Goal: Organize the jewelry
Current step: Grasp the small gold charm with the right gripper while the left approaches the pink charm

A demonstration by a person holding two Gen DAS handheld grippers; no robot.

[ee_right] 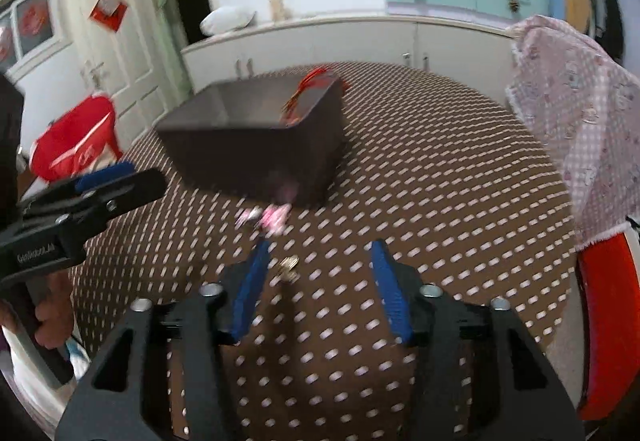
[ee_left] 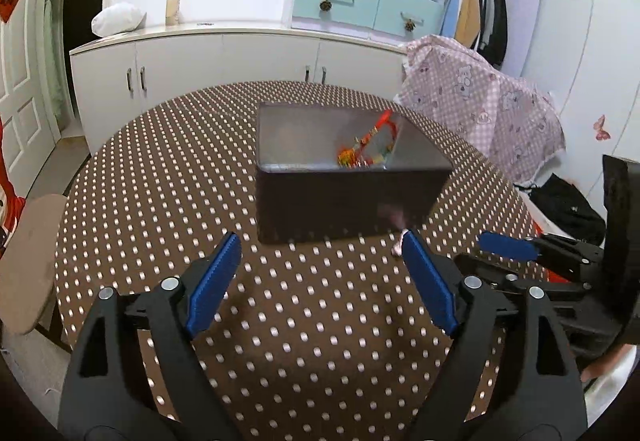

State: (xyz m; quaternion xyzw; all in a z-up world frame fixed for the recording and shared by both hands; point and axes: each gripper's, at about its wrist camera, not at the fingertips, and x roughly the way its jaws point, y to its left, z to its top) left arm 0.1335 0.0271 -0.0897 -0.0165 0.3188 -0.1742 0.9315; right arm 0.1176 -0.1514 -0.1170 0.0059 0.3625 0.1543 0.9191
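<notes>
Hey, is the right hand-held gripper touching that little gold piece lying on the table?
Apart. In the right wrist view the gold piece lies between the right hand-held gripper fingers, dotted tablecloth visible on both sides.

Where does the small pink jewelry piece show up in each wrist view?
Left wrist: pink piece on the tablecloth, just below the dark box's near right corner, partly hidden by a gripper pad.
Right wrist: pink piece, blurred, centre, just below the box's near corner.
Shared landmark: the dark box.
</notes>
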